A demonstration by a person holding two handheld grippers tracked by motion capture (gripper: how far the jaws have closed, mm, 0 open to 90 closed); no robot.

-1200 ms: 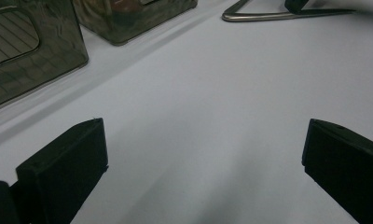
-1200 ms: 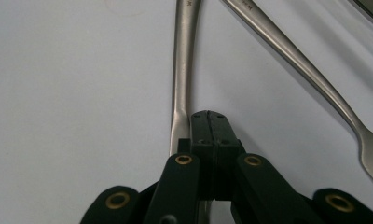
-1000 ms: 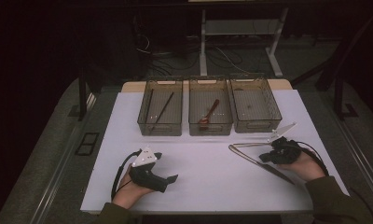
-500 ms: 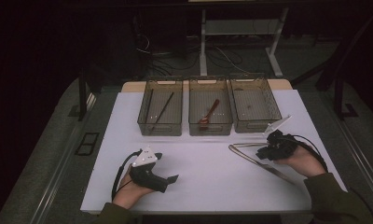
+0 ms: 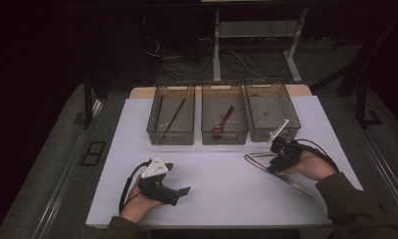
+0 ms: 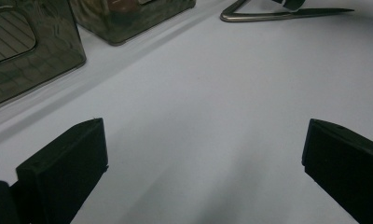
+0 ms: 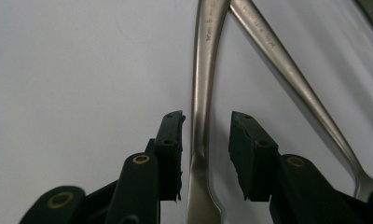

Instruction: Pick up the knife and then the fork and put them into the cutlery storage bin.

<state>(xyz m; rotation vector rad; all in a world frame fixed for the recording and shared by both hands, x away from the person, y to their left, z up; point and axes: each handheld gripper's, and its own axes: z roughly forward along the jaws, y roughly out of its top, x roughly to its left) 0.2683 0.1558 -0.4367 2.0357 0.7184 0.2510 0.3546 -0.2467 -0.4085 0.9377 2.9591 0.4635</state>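
To lift the steel tongs [image 7: 203, 93] cleanly, the right gripper [image 7: 205, 140] should close squarely on the one arm that runs between its jaws, low against the white table [image 5: 227, 184], and not catch the second arm that splays off toward 2 o'clock in the right gripper view. That nearer arm lies in the gap, almost touching the left pad and a little apart from the right one, so the jaws are partly open and grip nothing yet. The tongs lie at about 4 o'clock on the table, below the rightmost bin [image 5: 271, 112]; the left gripper [image 5: 179, 191] rests at about 7 o'clock, jaws wide apart and empty.
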